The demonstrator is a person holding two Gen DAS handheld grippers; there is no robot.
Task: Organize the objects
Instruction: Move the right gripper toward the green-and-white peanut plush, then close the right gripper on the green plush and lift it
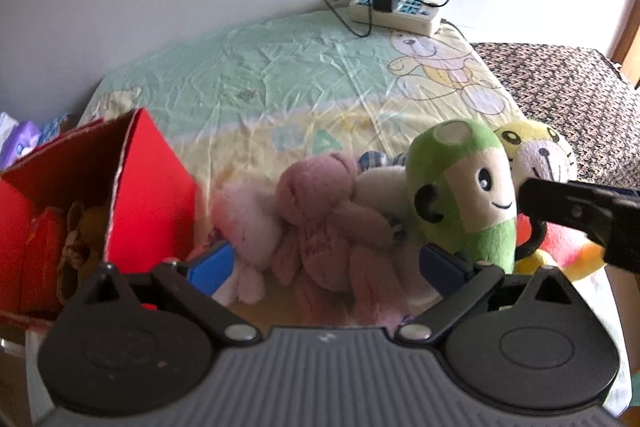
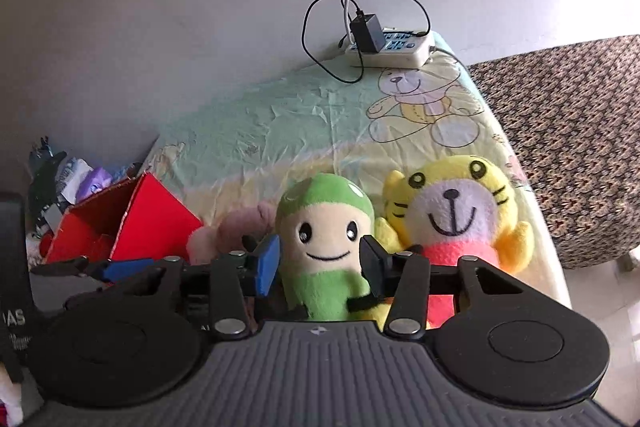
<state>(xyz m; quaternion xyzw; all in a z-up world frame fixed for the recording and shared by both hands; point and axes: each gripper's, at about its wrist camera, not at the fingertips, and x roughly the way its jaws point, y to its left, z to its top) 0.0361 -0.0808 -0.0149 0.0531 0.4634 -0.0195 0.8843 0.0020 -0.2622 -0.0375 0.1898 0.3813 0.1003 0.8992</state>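
A green and cream plush doll [image 2: 324, 247] stands upright between the fingers of my right gripper [image 2: 320, 263], which is shut on its body. It also shows in the left wrist view [image 1: 464, 195]. A yellow tiger plush [image 2: 456, 215] sits just right of it. A pink plush rabbit [image 1: 324, 223] lies between the wide-open fingers of my left gripper [image 1: 324, 267], not gripped. A pale pink plush [image 1: 244, 223] lies at its left. An open red box [image 1: 132, 195] with toys inside stands at the left.
A white power strip [image 1: 400, 11] with a black charger and cables lies at the table's far edge by the wall. A bear-print cloth [image 1: 280, 83] covers the table. A patterned chair [image 2: 572, 147] stands to the right. Packets [image 2: 76, 175] lie behind the box.
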